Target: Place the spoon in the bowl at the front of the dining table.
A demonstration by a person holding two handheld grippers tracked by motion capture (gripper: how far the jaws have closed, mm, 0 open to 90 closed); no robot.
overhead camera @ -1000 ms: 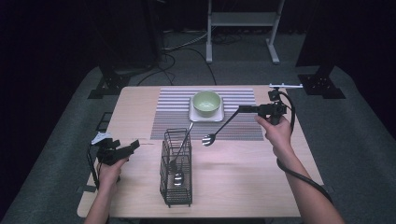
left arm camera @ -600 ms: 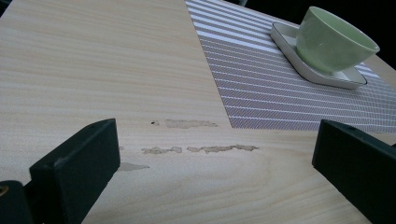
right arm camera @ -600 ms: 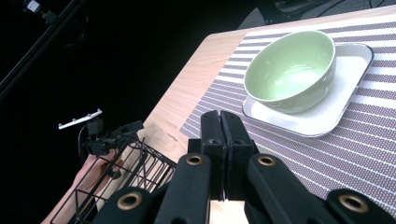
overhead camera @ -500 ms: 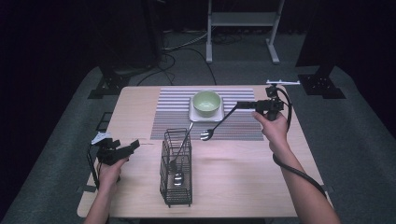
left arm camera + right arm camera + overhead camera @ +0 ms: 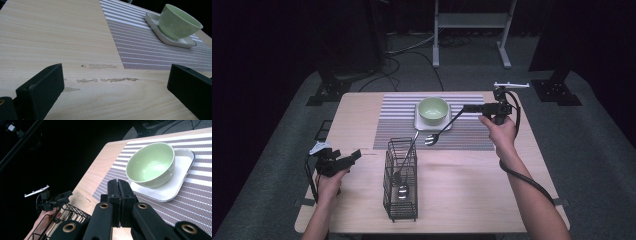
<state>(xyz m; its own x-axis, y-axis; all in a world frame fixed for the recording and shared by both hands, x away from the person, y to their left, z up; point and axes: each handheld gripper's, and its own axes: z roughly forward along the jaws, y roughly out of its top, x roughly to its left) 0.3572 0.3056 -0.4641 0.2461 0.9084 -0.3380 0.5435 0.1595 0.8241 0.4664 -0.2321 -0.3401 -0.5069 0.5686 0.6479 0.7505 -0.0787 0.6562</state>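
From the high view, your right gripper (image 5: 468, 107) sits right of centre in the frame, above the striped placemat (image 5: 402, 117), with its jaws pressed together on the handle of a spoon (image 5: 443, 129); the spoon slants down and left from the jaws, its bowl hanging over the mat just below the white square plate (image 5: 418, 122) that carries the green bowl (image 5: 433, 109). Your left gripper (image 5: 351, 157) is at the lower left of the frame, over bare wood of the counter (image 5: 462, 180), well apart from the mat. Between your hands, below the mat, stands a black wire caddy (image 5: 400, 187) with another spoon (image 5: 404, 167) leaning in it, handle up and bowl down. In the left gripper view, your jaws stand spread wide at the bottom corners of the frame with nothing between them but pale wood and a few scuff marks (image 5: 107, 80); the green bowl (image 5: 178, 22) on its plate (image 5: 155, 21) sits at the upper right. In the right gripper view, your jaws rise from the bottom centre, closed tight against each other; the green bowl (image 5: 151, 163) lies just beyond them at the upper right, the wire caddy (image 5: 62, 216) and your left gripper (image 5: 53, 200) at the lower left.
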